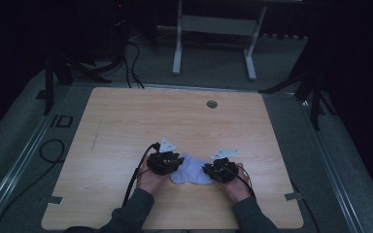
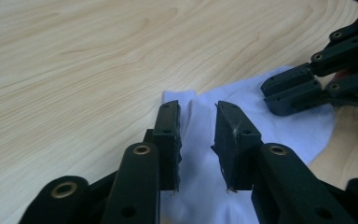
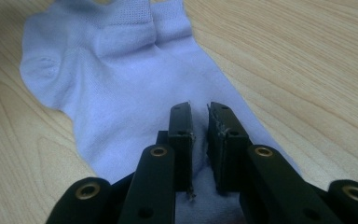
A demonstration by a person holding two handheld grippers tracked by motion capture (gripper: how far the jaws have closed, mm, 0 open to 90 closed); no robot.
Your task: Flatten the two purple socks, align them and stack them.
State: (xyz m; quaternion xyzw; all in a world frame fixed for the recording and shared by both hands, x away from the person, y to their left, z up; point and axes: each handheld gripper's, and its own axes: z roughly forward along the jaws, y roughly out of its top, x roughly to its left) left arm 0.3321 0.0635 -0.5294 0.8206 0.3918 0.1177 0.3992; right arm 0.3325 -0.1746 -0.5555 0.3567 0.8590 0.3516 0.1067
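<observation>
Both claws rest over one pale lilac sock [image 1: 190,170] on the wooden bench [image 1: 126,126].
Dark room, grey carpet, a white desk frame [image 1: 213,29] beyond. Left claw [image 2: 196,140] stands narrowly parted above the sock's cuff end; right claw [image 3: 199,135], nearly closed, presses onto its foot, whether pinching fabric I cannot tell.

High view was dim and underexposed; surroundings fell to near black, only the counter [image 1: 126,126] lit softly. Both gripper views were brighter, evenly lit from above, wood grain sharp, nearest linkages slightly soft, no glare.
</observation>
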